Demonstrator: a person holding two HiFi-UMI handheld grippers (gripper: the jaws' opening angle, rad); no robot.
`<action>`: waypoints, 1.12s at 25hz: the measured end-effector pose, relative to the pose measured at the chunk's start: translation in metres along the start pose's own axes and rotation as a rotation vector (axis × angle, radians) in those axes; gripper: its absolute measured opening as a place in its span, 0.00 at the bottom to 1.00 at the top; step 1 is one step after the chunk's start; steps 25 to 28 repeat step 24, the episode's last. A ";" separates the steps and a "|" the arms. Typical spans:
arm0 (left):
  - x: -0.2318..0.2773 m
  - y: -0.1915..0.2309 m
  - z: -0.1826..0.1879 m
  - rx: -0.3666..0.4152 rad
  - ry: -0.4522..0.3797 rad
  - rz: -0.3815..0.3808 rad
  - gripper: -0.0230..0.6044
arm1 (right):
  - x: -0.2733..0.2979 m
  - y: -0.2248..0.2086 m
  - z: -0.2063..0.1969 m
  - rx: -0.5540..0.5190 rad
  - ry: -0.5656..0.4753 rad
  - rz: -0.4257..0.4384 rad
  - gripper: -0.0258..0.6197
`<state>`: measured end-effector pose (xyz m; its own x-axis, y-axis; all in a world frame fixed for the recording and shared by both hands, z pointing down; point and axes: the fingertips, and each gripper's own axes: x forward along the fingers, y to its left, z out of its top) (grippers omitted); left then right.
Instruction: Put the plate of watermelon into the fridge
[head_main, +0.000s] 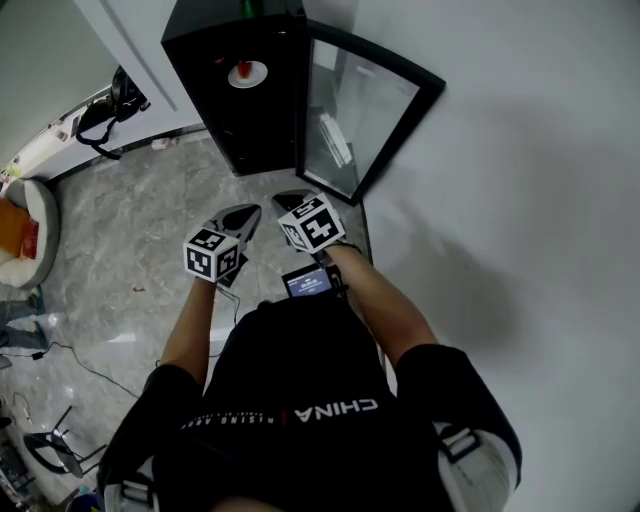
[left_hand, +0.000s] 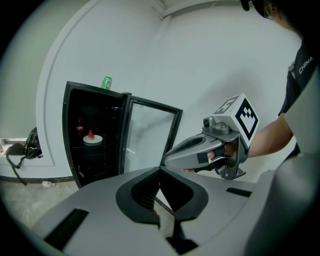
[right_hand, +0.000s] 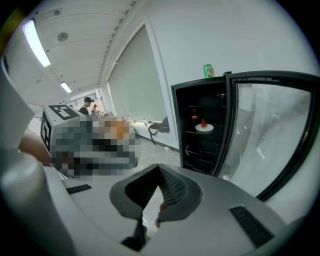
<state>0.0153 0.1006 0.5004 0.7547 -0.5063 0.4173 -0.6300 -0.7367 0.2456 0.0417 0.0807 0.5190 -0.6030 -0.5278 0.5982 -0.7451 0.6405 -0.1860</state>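
The white plate with a red watermelon wedge (head_main: 247, 73) rests on a shelf inside the black fridge (head_main: 215, 90), whose glass door (head_main: 355, 120) stands open to the right. The plate of watermelon (left_hand: 92, 139) also shows in the left gripper view, and in the right gripper view the plate of watermelon (right_hand: 204, 127) sits deep in the fridge. My left gripper (head_main: 243, 214) and right gripper (head_main: 291, 200) hover side by side over the floor, short of the fridge. Both are shut and hold nothing. The left gripper (left_hand: 160, 170) and the right gripper (right_hand: 159, 168) each show their pads meeting.
A green can (left_hand: 106, 82) stands on top of the fridge. A black bag (head_main: 105, 110) lies by the wall at the left, with cables (head_main: 60, 355) on the marble floor. A white wall (head_main: 520, 150) runs along the right, behind the door.
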 end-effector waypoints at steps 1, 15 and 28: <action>0.002 -0.001 0.000 0.004 0.003 0.002 0.06 | -0.001 -0.002 -0.001 -0.004 -0.001 -0.001 0.06; 0.006 0.001 -0.011 -0.004 0.045 0.018 0.06 | -0.002 -0.006 -0.007 0.001 0.022 -0.014 0.06; -0.005 0.005 -0.019 -0.030 0.053 0.032 0.06 | -0.002 0.003 -0.010 0.011 0.028 -0.002 0.06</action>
